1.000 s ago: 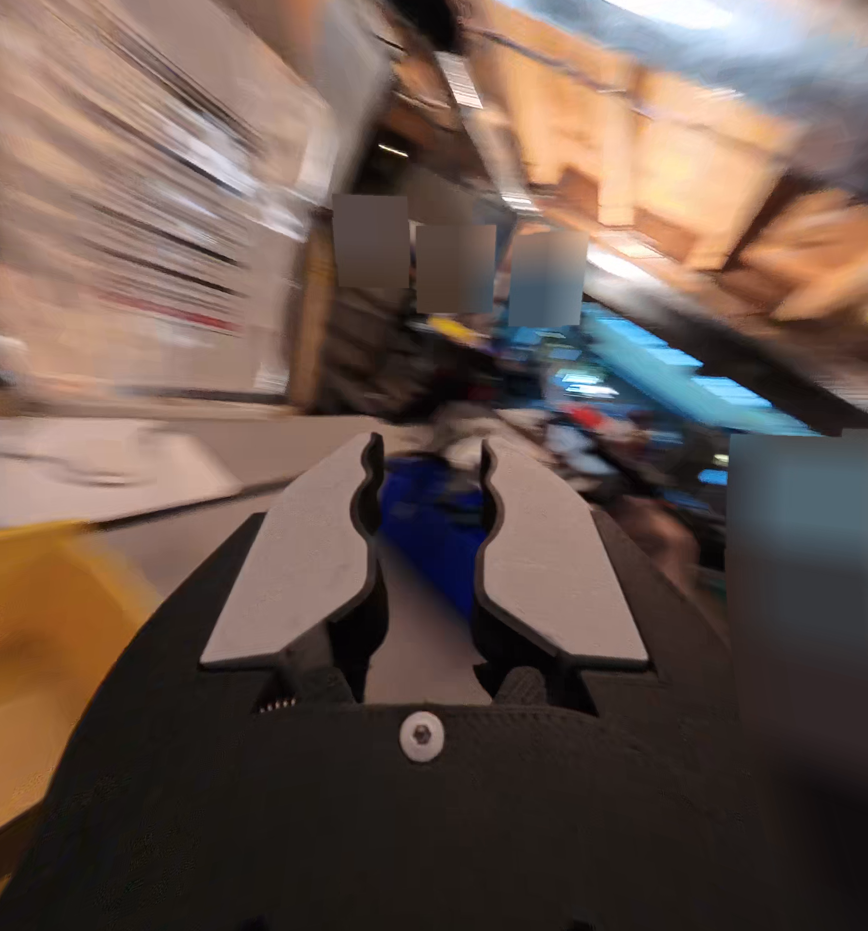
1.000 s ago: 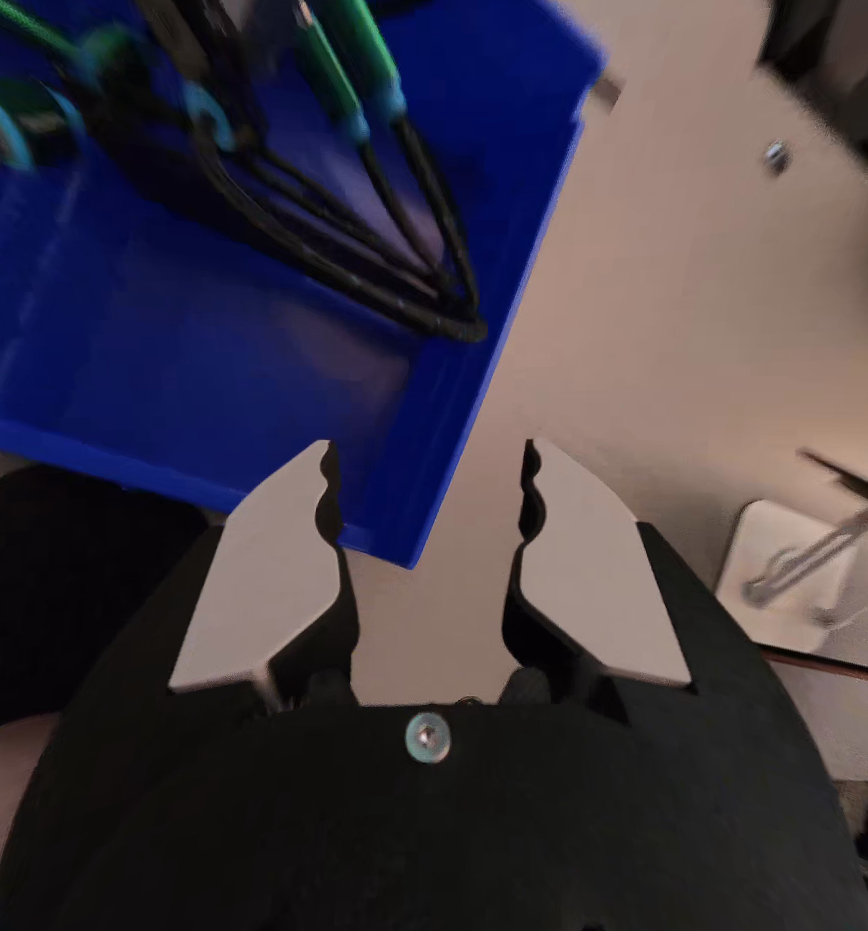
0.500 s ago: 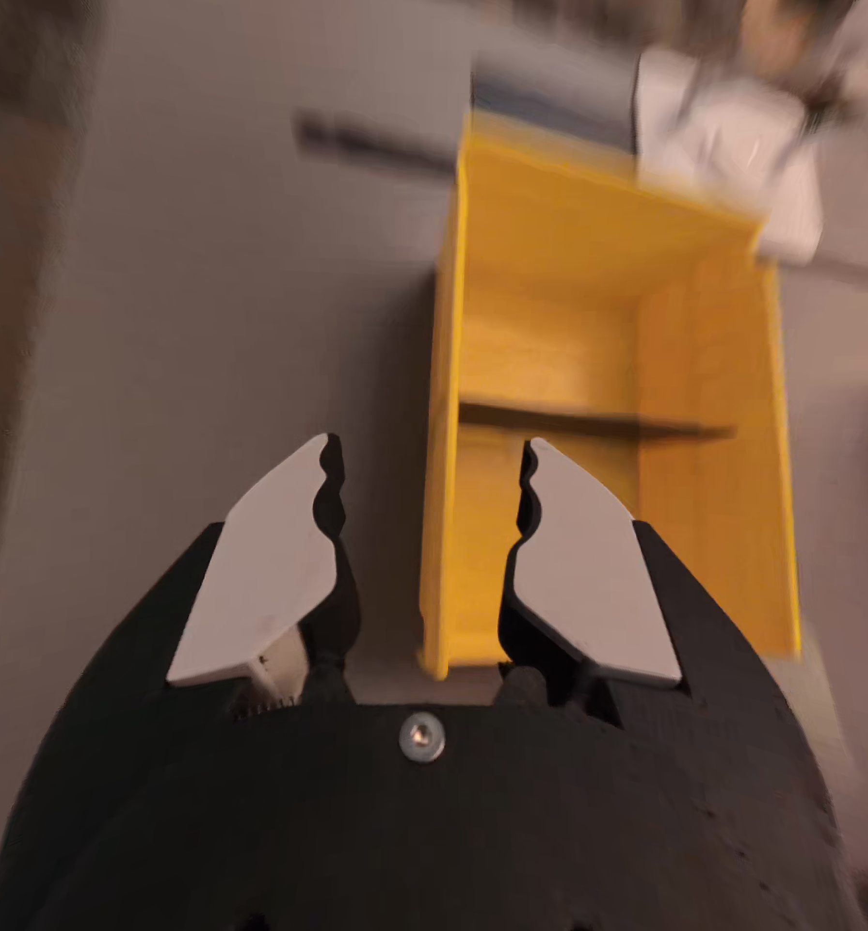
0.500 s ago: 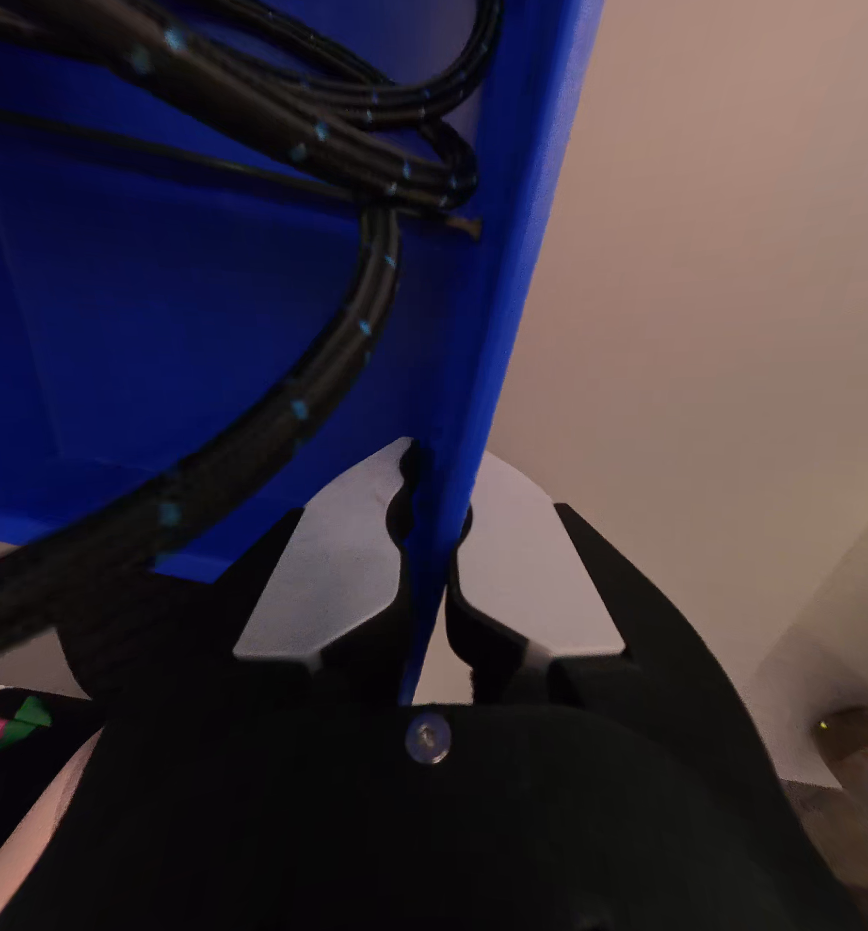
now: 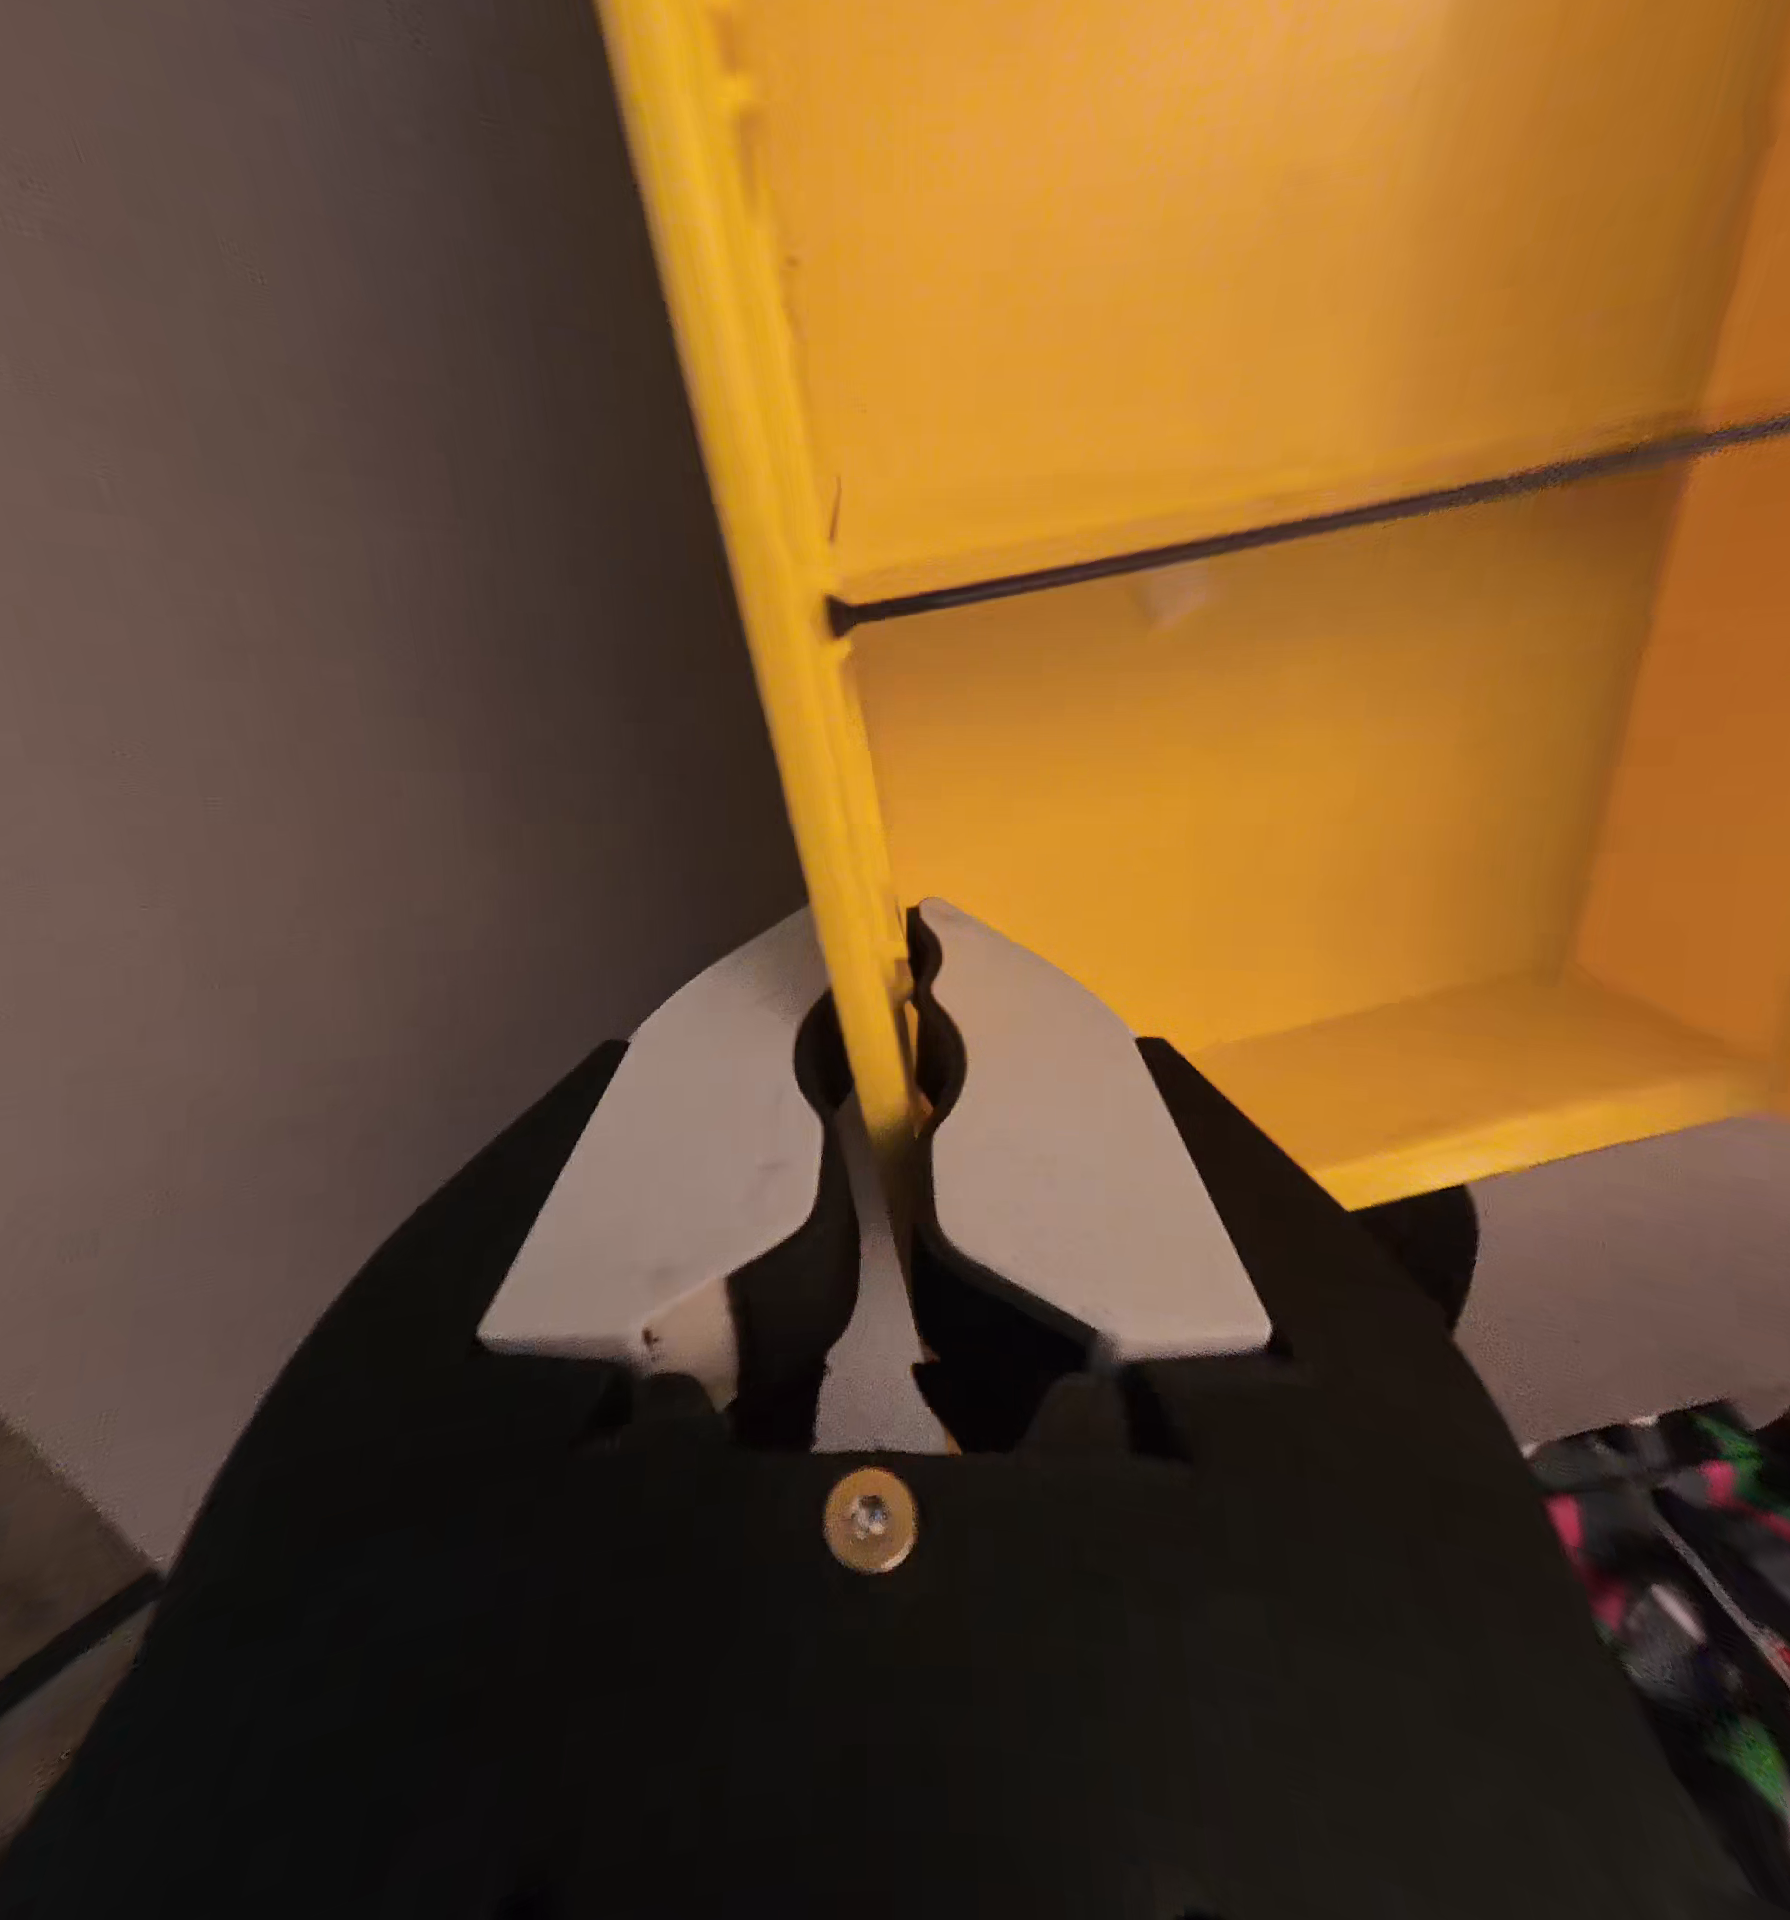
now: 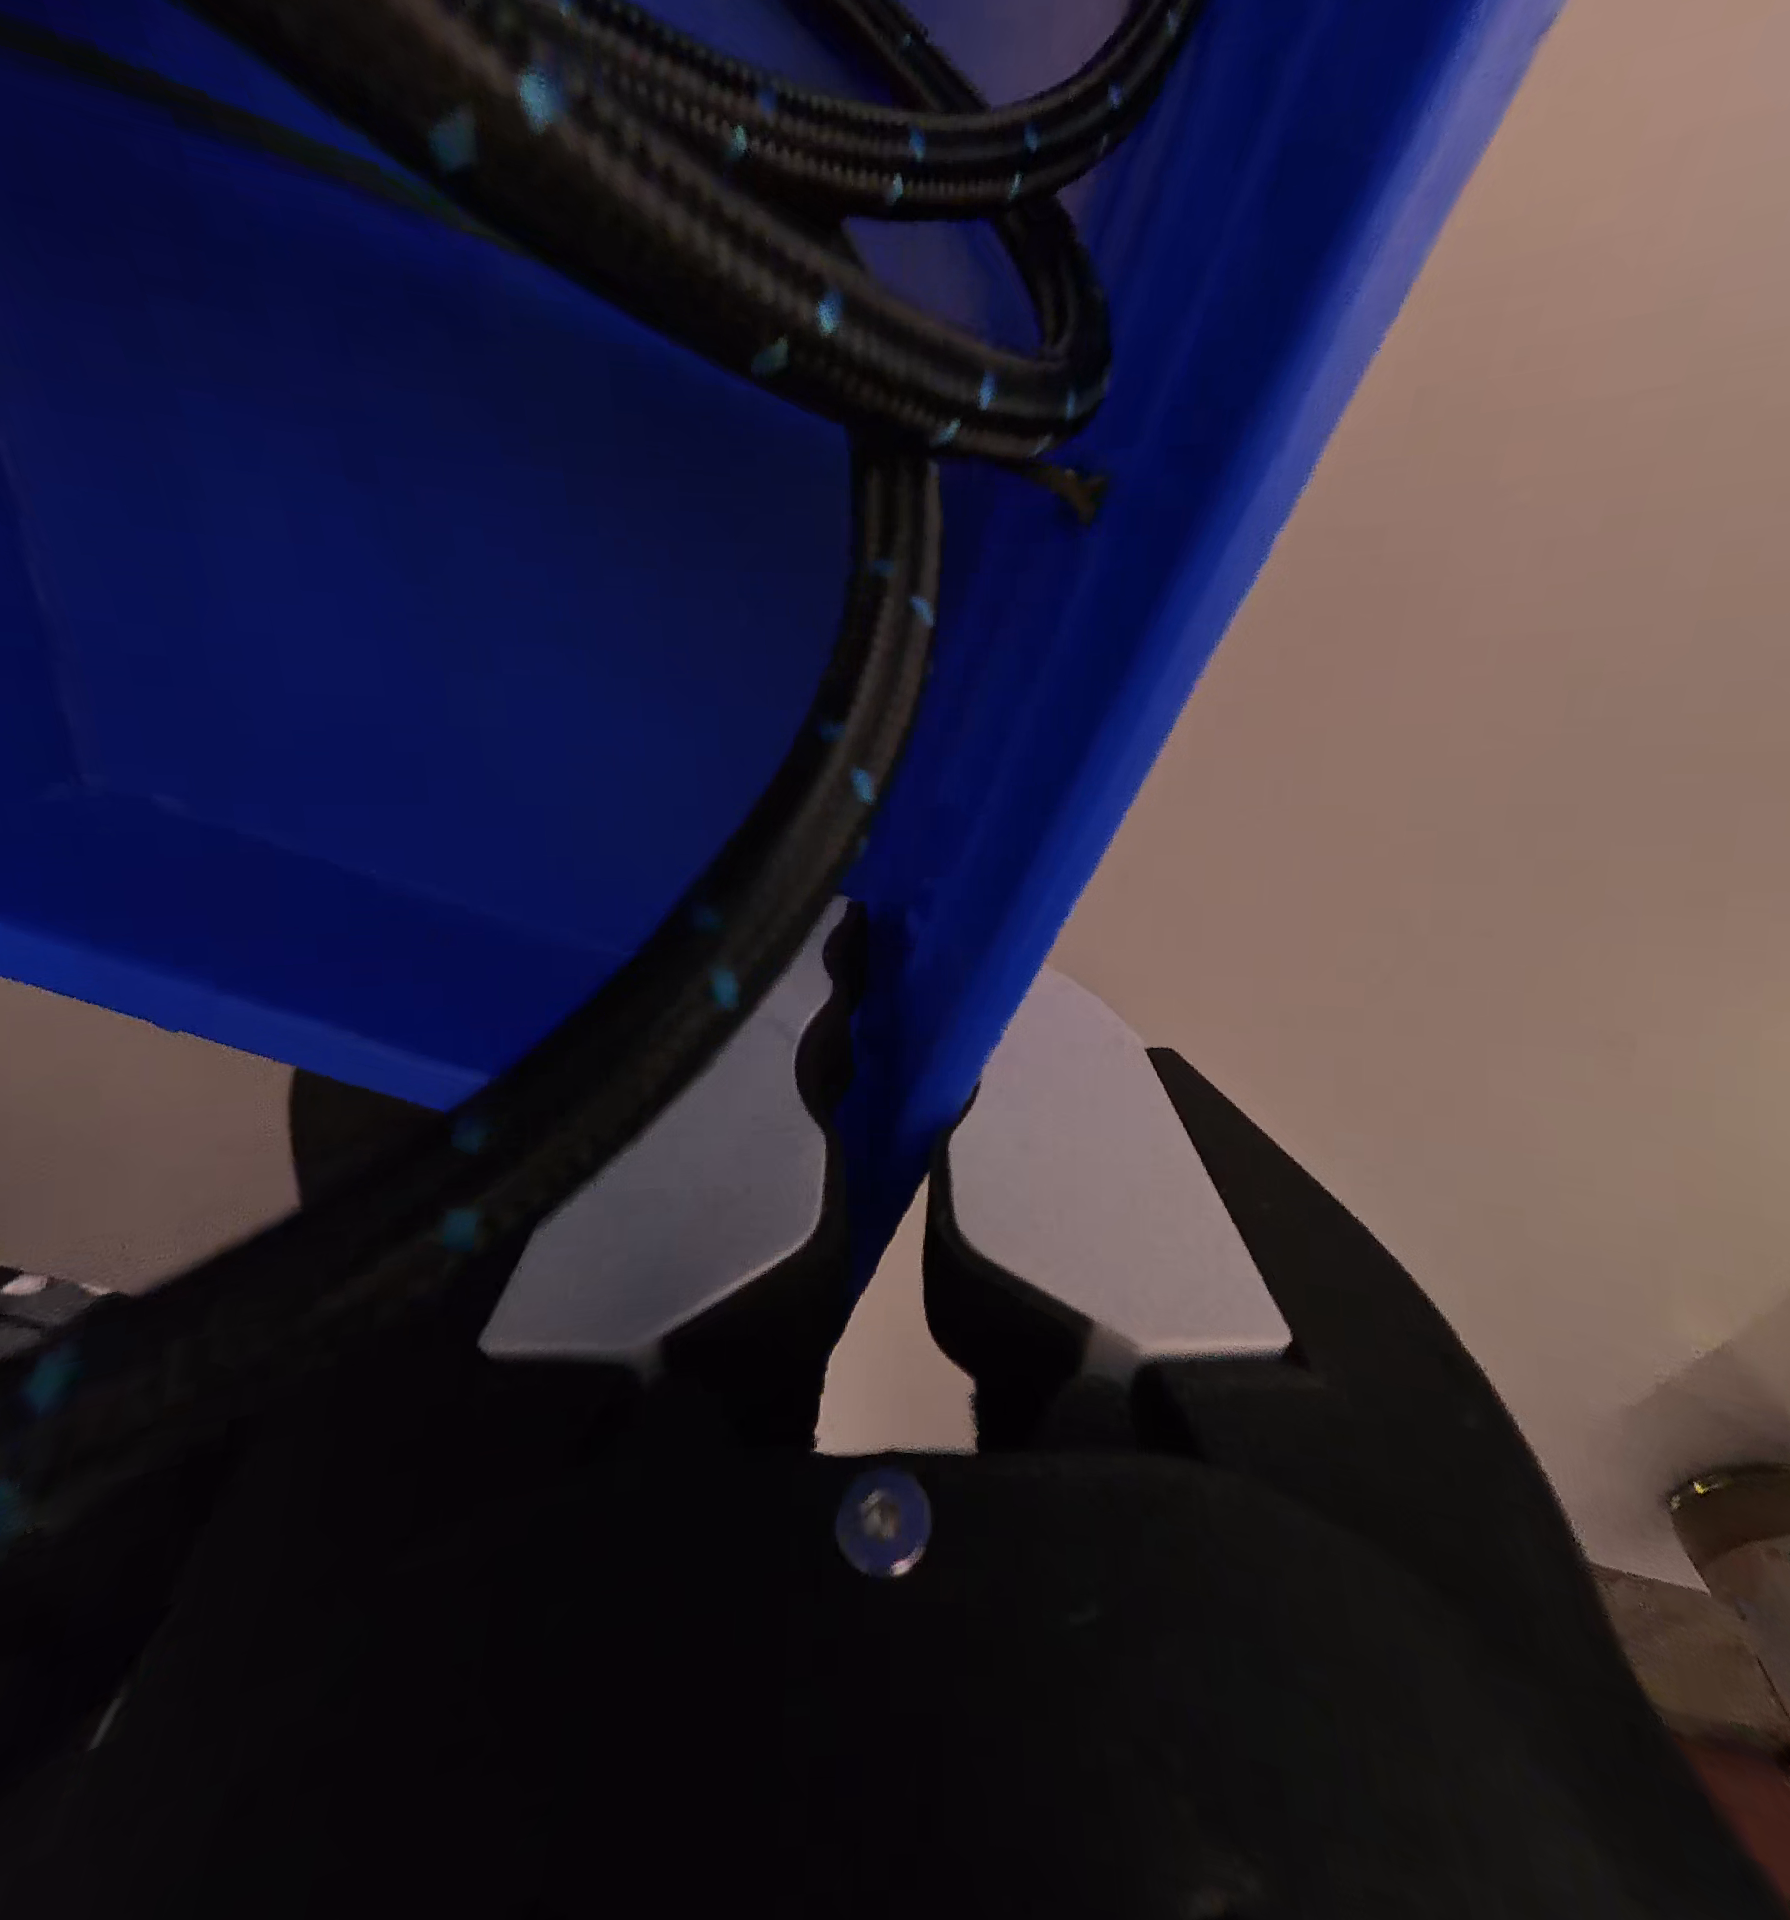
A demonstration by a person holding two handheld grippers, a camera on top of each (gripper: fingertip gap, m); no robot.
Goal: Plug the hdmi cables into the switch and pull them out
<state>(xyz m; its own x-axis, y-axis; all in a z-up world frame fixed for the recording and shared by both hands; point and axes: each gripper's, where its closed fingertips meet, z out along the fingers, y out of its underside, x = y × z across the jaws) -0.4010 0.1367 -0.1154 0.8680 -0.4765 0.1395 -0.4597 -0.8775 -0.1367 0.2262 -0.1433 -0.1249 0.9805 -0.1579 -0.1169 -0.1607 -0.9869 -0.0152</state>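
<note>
The left tool (image 5: 875,987) is clamped on the left side wall of a yellow bin (image 5: 1286,312), near its near corner. A thin dark divider (image 5: 1338,530) runs across the inside of that bin. The right tool (image 6: 912,997) is clamped on the right side wall of a blue bin (image 6: 351,540). The black braided cables (image 6: 766,260) lie coiled inside the blue bin, one strand trailing over its near edge past the tool's left finger. Both bins sit on a pale tabletop (image 6: 1493,727).
</note>
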